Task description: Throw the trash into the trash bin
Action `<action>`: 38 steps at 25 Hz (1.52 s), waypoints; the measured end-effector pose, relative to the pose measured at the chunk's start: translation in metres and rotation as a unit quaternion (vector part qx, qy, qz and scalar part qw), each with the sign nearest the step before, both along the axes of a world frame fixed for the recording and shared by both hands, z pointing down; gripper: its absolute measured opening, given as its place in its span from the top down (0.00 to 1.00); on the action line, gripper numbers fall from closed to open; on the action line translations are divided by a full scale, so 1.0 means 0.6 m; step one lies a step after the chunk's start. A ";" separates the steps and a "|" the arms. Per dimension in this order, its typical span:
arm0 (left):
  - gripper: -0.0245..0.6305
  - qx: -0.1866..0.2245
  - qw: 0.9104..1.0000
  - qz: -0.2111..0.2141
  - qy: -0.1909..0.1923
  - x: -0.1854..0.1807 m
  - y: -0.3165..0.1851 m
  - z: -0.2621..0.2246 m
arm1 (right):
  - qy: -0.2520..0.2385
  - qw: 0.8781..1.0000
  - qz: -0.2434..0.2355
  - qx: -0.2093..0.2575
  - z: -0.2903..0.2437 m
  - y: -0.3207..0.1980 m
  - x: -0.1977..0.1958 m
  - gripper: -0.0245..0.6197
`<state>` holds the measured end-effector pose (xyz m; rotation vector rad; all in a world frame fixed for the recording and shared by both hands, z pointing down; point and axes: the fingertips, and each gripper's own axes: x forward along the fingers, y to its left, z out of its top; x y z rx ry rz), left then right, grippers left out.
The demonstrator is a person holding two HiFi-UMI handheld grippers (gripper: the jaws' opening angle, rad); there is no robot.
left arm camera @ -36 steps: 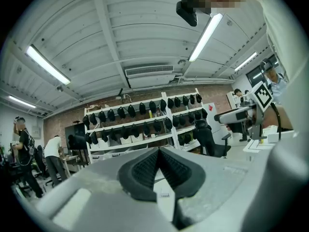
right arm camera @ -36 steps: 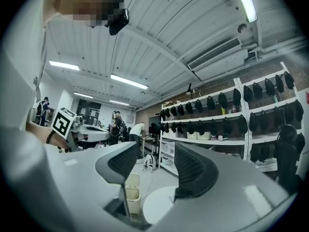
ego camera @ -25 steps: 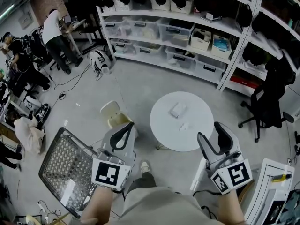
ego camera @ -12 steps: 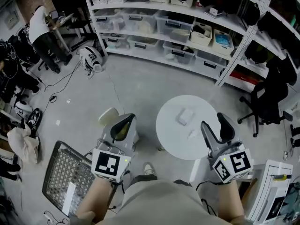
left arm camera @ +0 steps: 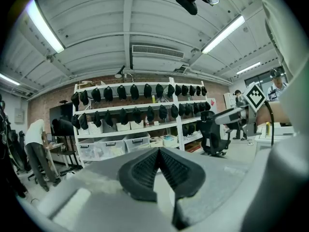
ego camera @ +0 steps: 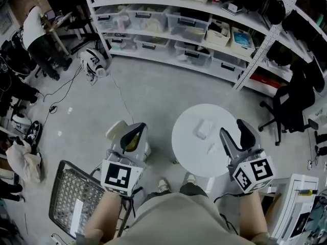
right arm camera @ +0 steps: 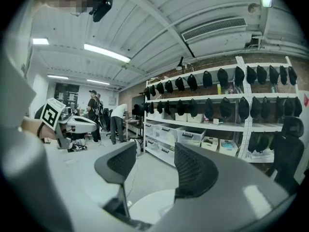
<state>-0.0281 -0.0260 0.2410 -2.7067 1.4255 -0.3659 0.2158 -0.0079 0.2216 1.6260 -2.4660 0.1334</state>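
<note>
A round white table (ego camera: 191, 147) stands just ahead of me; in the right gripper view the same table (right arm camera: 149, 204) lies below the jaws. On it lie a crumpled white piece of trash (ego camera: 203, 128) and a smaller white scrap (ego camera: 210, 148). A cream trash bin (ego camera: 116, 128) stands on the floor left of the table, half hidden behind my left gripper (ego camera: 137, 127). In its own view the left gripper (left arm camera: 158, 151) is shut, pads together, on nothing. My right gripper (ego camera: 235, 129) hangs over the table's right edge. Its own view shows the right gripper (right arm camera: 152, 163) open and empty.
Long white shelves (ego camera: 204, 14) with storage boxes line the back. A black office chair (ego camera: 291, 111) stands at the right and a wire mesh cart (ego camera: 71, 200) at the lower left. People (ego camera: 36, 34) work at the far left. A helmet (ego camera: 92, 63) lies on the floor.
I have moved forward towards the table; it and the shelves now sit nearer. Both grippers came forward with me. The bin has slipped partly behind the left gripper.
</note>
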 end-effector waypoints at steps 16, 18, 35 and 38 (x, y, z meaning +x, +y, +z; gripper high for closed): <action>0.96 -0.132 0.991 -0.020 0.005 0.096 -0.106 0.170 | 0.003 0.993 -0.013 -0.117 0.199 -0.112 0.102 0.57; 0.96 -0.144 0.990 -0.012 -0.004 0.116 -0.116 0.193 | 0.008 0.990 -0.012 -0.141 0.243 -0.116 0.119 0.58; 0.96 -0.301 0.951 0.045 -0.063 0.254 -0.092 0.462 | 0.050 0.939 -0.032 -0.340 0.660 -0.054 0.194 0.58; 0.96 -0.321 0.943 0.051 -0.072 0.263 -0.076 0.497 | 0.067 0.924 -0.047 -0.374 0.718 -0.026 0.193 0.58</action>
